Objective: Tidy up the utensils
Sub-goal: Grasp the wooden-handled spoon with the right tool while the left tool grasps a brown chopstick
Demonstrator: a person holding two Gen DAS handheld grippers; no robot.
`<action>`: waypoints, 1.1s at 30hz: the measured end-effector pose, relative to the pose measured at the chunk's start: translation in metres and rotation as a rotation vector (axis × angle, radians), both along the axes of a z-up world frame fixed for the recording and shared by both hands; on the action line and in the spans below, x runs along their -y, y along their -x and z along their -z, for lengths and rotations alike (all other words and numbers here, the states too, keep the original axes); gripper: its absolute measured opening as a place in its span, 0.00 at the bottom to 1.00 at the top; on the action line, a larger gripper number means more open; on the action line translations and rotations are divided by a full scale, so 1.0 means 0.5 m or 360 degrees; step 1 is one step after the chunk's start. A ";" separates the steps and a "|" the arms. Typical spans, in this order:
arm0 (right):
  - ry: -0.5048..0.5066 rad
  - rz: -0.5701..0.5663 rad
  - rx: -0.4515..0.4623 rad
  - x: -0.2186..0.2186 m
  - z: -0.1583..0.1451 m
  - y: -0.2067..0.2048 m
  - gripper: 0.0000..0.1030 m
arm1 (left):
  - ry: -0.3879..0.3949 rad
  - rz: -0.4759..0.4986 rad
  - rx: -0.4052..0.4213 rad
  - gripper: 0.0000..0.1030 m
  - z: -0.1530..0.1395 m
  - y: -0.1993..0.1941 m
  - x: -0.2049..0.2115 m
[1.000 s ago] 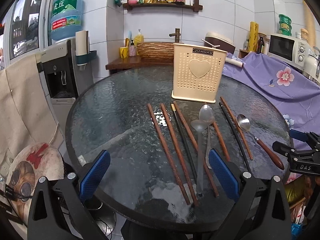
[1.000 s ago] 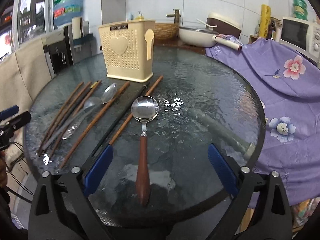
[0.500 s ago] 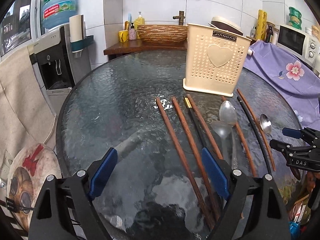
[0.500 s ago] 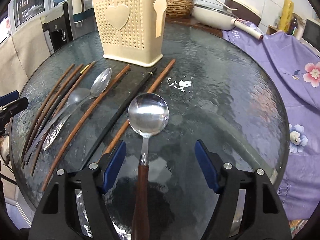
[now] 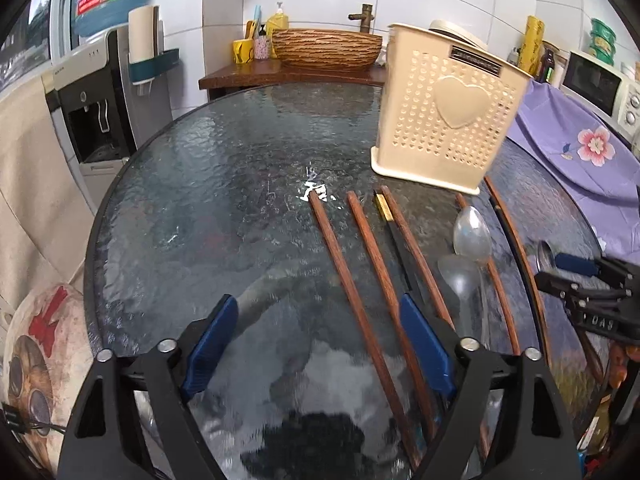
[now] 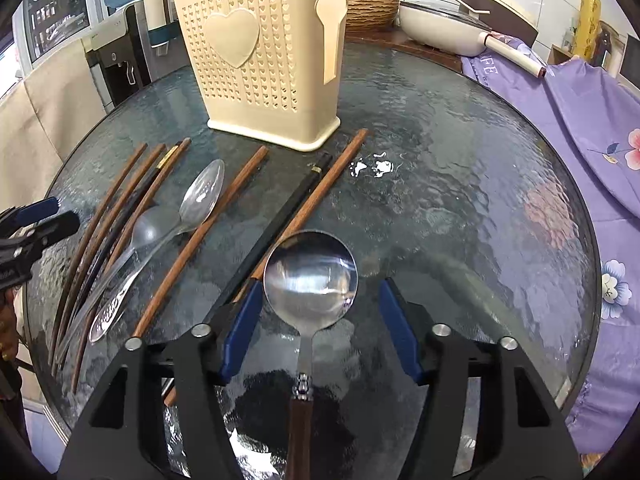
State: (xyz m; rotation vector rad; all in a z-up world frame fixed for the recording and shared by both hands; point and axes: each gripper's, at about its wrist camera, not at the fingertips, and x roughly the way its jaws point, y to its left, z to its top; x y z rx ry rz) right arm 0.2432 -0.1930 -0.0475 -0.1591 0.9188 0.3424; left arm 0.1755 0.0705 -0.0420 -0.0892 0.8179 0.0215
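- Right gripper [image 6: 320, 320]: jaws spread, now lowered so that the wooden-handled metal spoon [image 6: 310, 280] lies between its blue pads, ungrasped; earlier it hovered farther back.
- Left gripper [image 5: 320, 344]: also unclenched, advanced over the two leftmost wooden chopsticks [image 5: 352, 280].
- Cream utensil holder [image 6: 260, 60]: upright, far side of the glass table [image 6: 460, 200].

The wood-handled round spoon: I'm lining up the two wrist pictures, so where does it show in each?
Left wrist: far right edge, only part of the bowl of the round spoon shows, behind the right tongs.
Right wrist: bottom centre, bowl between the open right tongs, wooden handle running toward the camera.
Shared landmark: the cream utensil holder with its heart.
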 end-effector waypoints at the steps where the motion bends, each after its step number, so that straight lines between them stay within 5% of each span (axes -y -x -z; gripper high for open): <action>1: 0.0000 0.0000 -0.0001 0.001 0.000 -0.001 0.54 | 0.0008 -0.0002 -0.0006 0.72 0.000 -0.009 0.000; 7: 0.0005 0.0010 -0.0006 -0.003 -0.002 -0.009 0.50 | 0.0024 -0.0004 -0.0109 0.50 0.010 -0.073 0.009; 20: 0.0021 0.0041 -0.0039 -0.011 -0.002 -0.020 0.47 | -0.0028 -0.0036 -0.0214 0.32 0.017 -0.152 0.035; 25: 0.0018 0.0041 -0.0036 -0.012 -0.001 -0.019 0.46 | -0.0006 -0.0058 -0.0230 0.12 0.014 -0.159 0.024; 33: 0.0015 0.0039 -0.0034 -0.012 -0.001 -0.017 0.46 | 0.0005 -0.0066 -0.0223 0.07 0.018 -0.167 0.025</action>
